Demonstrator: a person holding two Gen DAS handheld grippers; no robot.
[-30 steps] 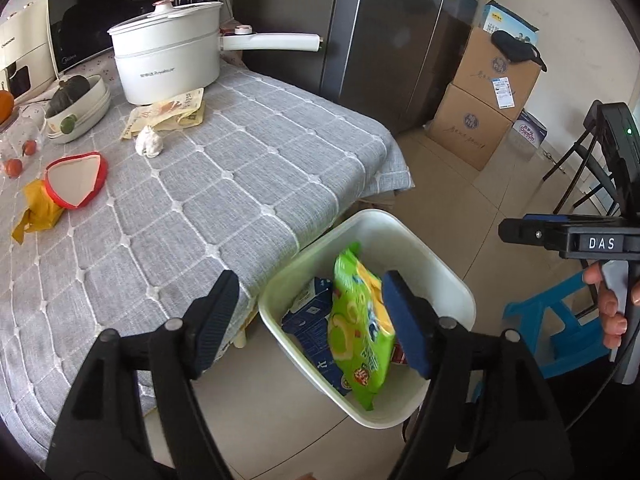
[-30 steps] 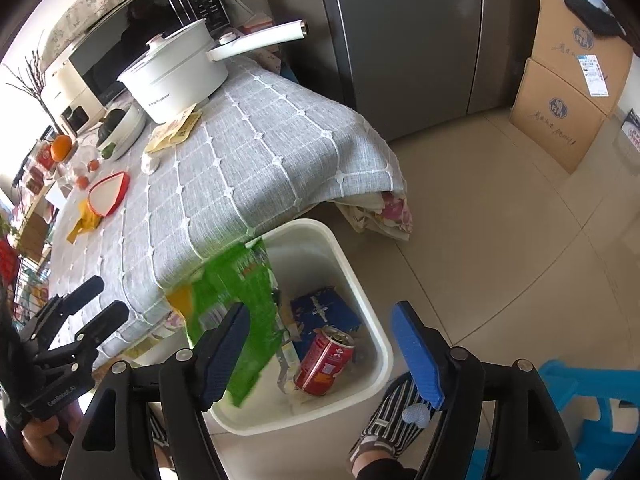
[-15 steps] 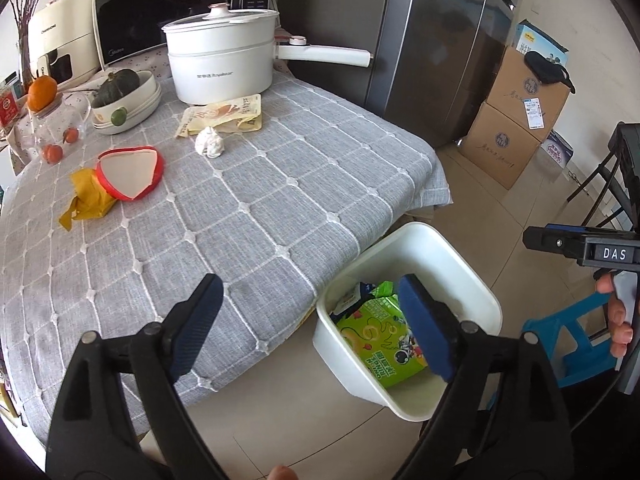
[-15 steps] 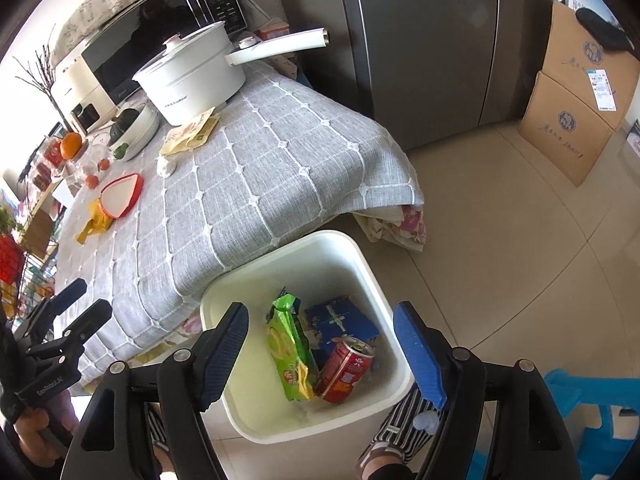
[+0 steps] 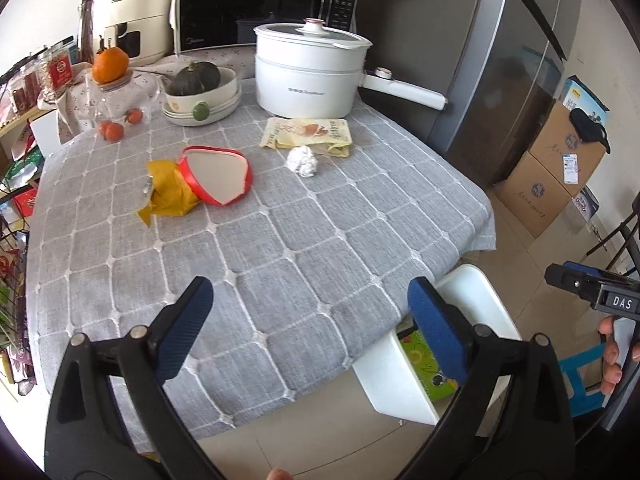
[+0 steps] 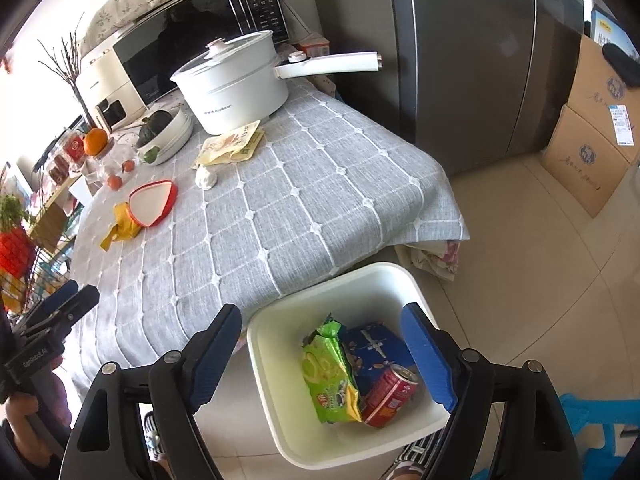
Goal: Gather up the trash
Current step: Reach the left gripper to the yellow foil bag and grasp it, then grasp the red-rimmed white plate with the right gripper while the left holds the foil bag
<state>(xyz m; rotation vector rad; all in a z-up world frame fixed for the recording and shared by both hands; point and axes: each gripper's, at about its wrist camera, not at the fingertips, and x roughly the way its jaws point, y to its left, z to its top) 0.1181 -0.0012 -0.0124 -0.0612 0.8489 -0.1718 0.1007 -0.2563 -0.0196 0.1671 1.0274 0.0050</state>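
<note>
Both grippers, left (image 5: 308,324) and right (image 6: 320,354), had empty jaws opening wide. Beneath the right one stood the bin (image 6: 280,392), holding a green bag (image 6: 330,376), blue box (image 6: 372,350) and red can (image 6: 390,394). Wrappers (image 5: 308,134), a tissue (image 5: 303,161) and a red lid (image 5: 216,174) lay on the counter (image 5: 280,248) at the left gripper's 12 o'clock.

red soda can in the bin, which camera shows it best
The right wrist view. It looks down into the white bin, where the red can lies tilted beside the green snack bag and a blue carton. In the left wrist view the can is hidden; only the bin's side and a bit of the green bag show.
</note>
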